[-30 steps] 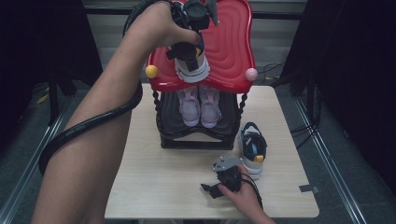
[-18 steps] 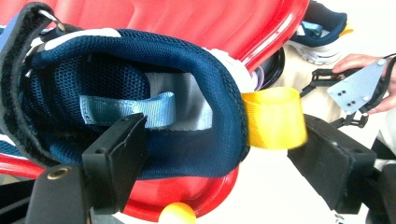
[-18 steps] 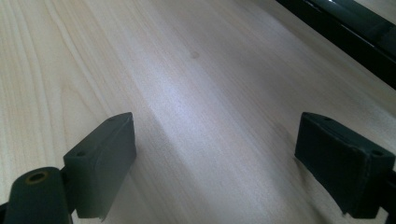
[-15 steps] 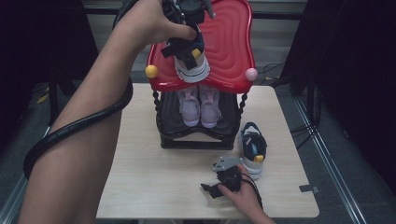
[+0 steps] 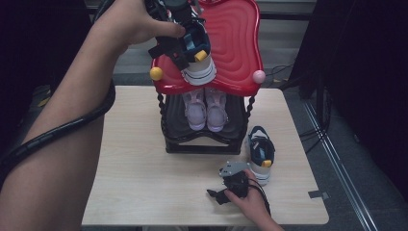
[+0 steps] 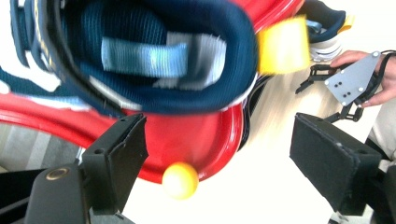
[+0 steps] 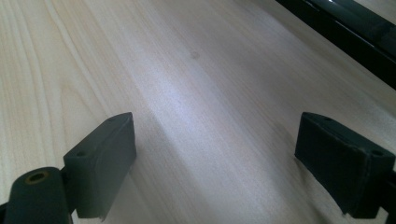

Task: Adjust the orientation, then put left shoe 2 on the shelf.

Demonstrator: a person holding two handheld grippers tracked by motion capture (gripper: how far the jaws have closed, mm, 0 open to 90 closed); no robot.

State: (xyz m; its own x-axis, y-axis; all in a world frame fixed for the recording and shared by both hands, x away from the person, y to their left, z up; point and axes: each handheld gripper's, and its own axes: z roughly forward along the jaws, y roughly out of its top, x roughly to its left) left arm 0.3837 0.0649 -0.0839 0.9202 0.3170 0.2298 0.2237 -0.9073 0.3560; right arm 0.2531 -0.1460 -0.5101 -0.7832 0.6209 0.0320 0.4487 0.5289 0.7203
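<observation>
Overhead, your left gripper (image 5: 185,41) hung above the red top tier (image 5: 235,43) of the little shoe rack (image 5: 202,139), at a navy sneaker (image 5: 197,60) with a white sole and yellow heel tab resting on that tier. A pair of pink shoes (image 5: 206,108) sat on the black shelf below. Its mate, a second navy sneaker (image 5: 260,154), stood on the wooden table (image 5: 134,163) just right of the rack, with your right gripper (image 5: 231,185) low beside it.

Left gripper view: your jaws stood wide apart, clamping nothing; the navy sneaker (image 6: 140,51) lay beyond them on the red tier (image 6: 196,135), and a yellow ball knob (image 6: 180,179) showed at the tier's edge.

Right gripper view: your jaws gaped open over bare table (image 7: 196,93), nothing between them.
</observation>
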